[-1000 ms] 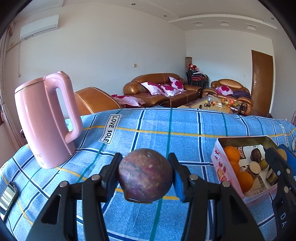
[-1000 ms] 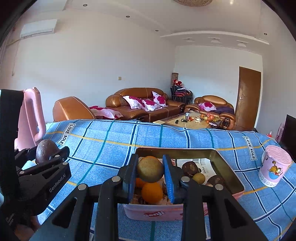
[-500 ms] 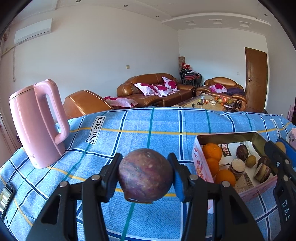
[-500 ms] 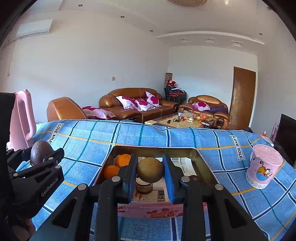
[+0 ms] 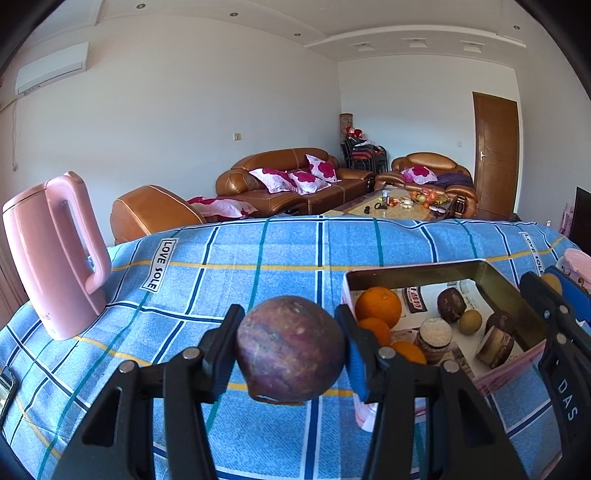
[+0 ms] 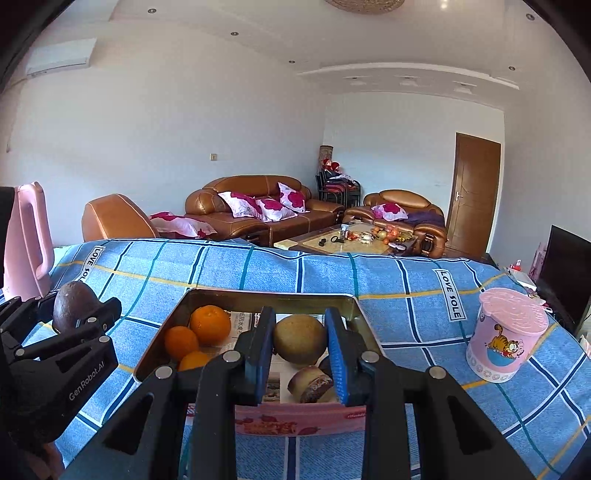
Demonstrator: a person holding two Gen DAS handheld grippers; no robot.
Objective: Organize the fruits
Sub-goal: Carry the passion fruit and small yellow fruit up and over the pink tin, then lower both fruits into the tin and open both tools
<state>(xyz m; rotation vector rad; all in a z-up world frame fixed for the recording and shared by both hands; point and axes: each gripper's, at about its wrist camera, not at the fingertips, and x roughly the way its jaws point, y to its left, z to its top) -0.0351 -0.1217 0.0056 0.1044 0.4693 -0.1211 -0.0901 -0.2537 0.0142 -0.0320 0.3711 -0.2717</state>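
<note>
Round mottled purple fruit (image 5: 290, 349) clamped, leathery brown fruit (image 6: 300, 339) clamped

Beyond the jaws, white walls (image 6: 155, 122) and a recessed ceiling (image 6: 258, 33) with spotlights enclose brown leather sofas (image 6: 258, 206) bearing floral cushions (image 6: 258, 203), a cluttered coffee table (image 6: 351, 240), a wooden door (image 6: 474, 192) and an air conditioner (image 5: 51, 68).

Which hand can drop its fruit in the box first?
Right. The right hand-held gripper holds a round brownish-green fruit over the open pink box, while the left hand-held gripper holds its round purple fruit over the blue checked cloth, beside the box.
</note>
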